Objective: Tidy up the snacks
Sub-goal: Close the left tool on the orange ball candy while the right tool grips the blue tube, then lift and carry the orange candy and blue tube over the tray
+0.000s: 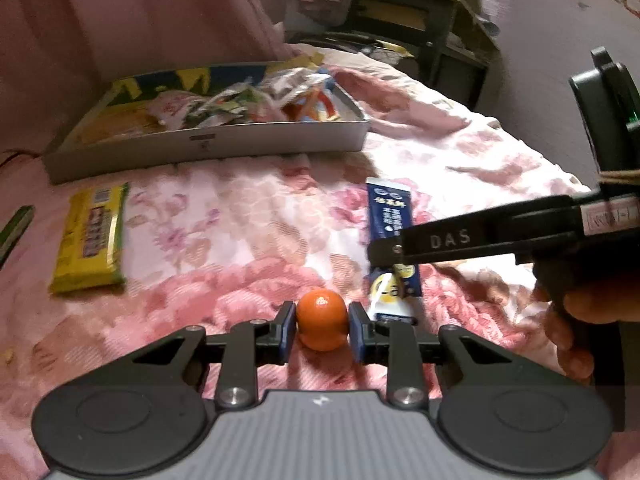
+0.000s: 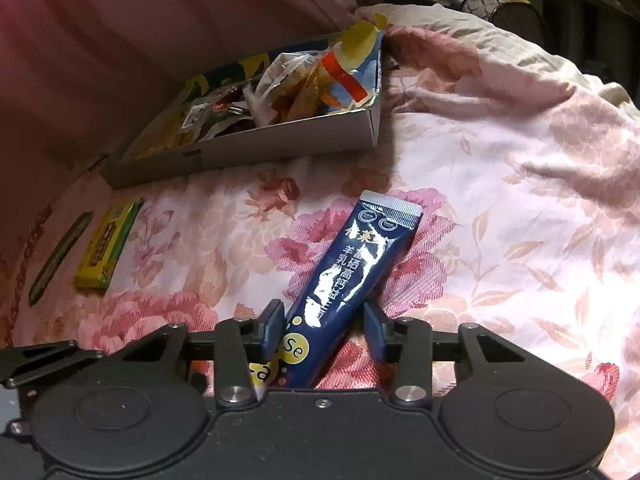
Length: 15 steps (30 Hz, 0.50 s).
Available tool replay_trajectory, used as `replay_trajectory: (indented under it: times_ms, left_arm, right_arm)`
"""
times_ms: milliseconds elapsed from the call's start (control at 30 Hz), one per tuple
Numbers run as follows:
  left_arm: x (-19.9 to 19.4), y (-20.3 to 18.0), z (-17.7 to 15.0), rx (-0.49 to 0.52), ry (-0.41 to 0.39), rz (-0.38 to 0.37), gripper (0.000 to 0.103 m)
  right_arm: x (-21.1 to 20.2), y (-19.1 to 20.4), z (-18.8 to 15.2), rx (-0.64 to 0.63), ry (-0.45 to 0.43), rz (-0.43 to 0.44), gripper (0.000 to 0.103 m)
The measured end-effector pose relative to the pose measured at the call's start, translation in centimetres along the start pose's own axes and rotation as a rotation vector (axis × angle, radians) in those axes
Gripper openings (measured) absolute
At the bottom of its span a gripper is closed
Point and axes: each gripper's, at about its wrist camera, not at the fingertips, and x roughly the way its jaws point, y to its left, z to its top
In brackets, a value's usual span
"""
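Note:
A small orange fruit point(image 1: 322, 322) rests on the floral bedspread, and my left gripper point(image 1: 322, 330) is shut on it, a blue pad pressing each side. Just to its right lies a dark blue snack sachet point(image 1: 390, 216) point(image 2: 360, 264). My right gripper point(image 2: 324, 320) has both pads against the sachet's lower half, shut on it. In the left wrist view that gripper's fingers point(image 1: 440, 240) reach in from the right over the sachet. The sachet's lower end is hidden under the gripper body.
A shallow grey box point(image 1: 208, 146) point(image 2: 248, 148) holding several snack packets sits at the back. A yellow packet point(image 1: 90, 240) point(image 2: 106, 248) and a thin green stick point(image 1: 16, 232) point(image 2: 60, 256) lie at the left. A hand point(image 1: 572, 320) holds the right gripper. Dark furniture point(image 1: 420, 28) stands beyond the bed.

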Motion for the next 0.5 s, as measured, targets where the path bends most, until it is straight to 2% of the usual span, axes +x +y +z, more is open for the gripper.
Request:
replay_trajectory:
  times_ms: [300, 500]
  left_arm:
    - [-2.6, 1.4, 0.2, -0.071, -0.022, 0.075, 0.031]
    - [-4.3, 1.6, 1.0, -0.083, -0.061, 0.101, 0.031]
  right_arm:
    - [-0.8, 1.4, -0.5, -0.096, -0.023, -0.020, 0.030]
    - [-2.0, 2.0, -0.8, -0.122, -0.060, -0.020, 0.029]
